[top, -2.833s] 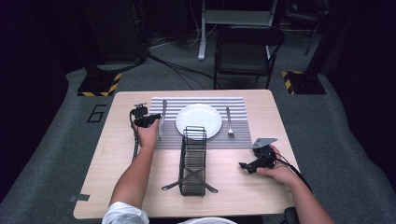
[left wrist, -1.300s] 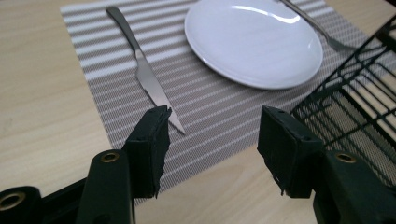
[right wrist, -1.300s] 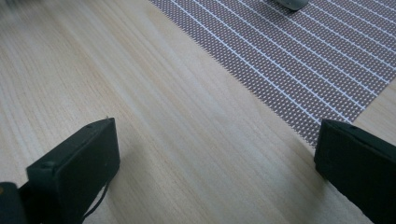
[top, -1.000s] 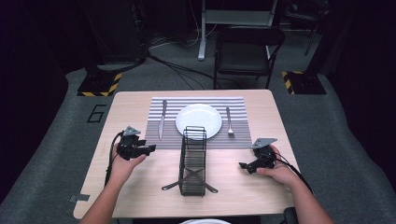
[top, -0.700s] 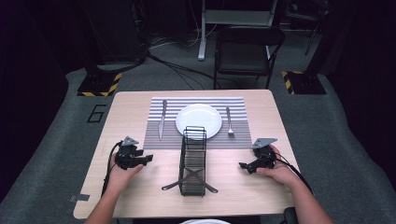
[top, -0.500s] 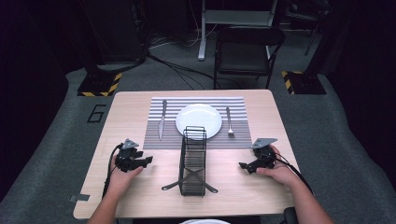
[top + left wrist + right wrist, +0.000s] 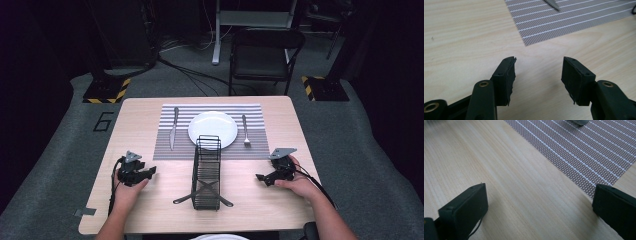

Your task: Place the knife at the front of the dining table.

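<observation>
My left gripper rests low over the wooden table at the front left, open, with only bare wood between its pads. At the front right, my right gripper is also open and holds nothing; its jaws stand wide over the wood by the placemat's corner. A white plate sits on the striped placemat, a knife to its left and a fork to its right. The knife's tip shows at the top of the left gripper view.
A black wire rack stands between the two grippers, reaching from the plate's near edge toward the front of the table. A black chair is behind the table. Something white shows at the front edge.
My left hand has drawn back from beside the knife to the front left of the table and sunk toward the wood. The right hand has stayed put.
</observation>
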Motion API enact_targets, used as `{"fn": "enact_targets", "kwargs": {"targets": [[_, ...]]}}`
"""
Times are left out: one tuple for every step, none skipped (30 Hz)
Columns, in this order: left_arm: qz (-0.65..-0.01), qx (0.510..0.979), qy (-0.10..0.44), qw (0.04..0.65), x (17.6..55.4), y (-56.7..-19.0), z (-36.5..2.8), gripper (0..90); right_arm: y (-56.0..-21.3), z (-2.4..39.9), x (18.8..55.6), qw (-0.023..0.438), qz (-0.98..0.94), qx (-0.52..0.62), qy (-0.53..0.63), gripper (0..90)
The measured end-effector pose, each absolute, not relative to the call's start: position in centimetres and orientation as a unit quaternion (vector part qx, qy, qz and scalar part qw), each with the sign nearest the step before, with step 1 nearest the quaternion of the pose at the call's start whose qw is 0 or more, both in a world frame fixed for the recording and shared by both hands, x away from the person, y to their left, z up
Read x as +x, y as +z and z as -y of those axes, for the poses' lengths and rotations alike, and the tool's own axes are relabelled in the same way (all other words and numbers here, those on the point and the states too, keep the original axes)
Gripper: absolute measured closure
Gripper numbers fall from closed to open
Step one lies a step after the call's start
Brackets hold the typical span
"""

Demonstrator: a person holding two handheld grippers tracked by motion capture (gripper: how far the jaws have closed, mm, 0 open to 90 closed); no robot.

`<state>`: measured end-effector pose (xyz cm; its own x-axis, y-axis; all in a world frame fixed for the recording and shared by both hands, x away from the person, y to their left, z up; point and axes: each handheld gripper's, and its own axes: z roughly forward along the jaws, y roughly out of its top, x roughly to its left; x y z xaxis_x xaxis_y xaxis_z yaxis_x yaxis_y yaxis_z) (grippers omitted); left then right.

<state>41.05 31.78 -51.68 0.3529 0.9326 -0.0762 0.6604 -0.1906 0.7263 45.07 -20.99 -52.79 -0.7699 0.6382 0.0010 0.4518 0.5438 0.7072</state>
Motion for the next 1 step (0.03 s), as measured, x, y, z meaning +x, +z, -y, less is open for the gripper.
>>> {"fn": "enact_targets", "kwargs": {"targets": [[-0.534,0.746,0.197,0.346,41.05,-51.68,-31.78,44.2,-52.79,20.99,45.07,0.129,-0.869,0.314,0.360,0.0]]}}
